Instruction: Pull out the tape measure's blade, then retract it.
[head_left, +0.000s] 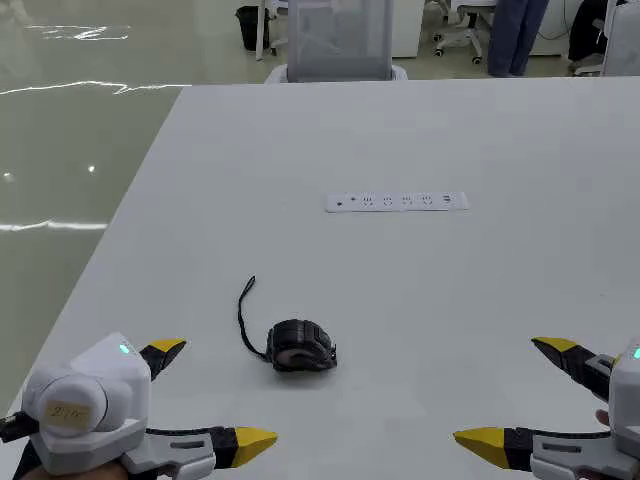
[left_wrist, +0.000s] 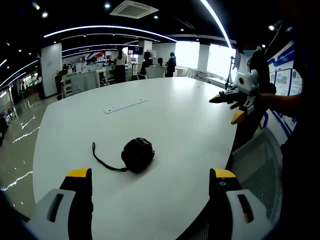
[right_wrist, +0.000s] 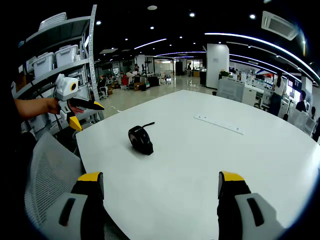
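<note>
Head view: at the lower left the left claw is held above the near edge of the white counter, its yellow-tipped jaws spread wide and nothing gripped between them. A little further right a black wrist strap is seen curling away toward the far side, joined to the black tape measure, which rests on the counter between the two claws and is touched by neither. Beyond it, well apart and nearer the counter's middle, a white power strip is laid flat. At the lower right the right claw is likewise held released, jaws parted and empty. In the left gripper view the tape measure is found ahead of the parted jaws; in the right gripper view it lies ahead and slightly left.
</note>
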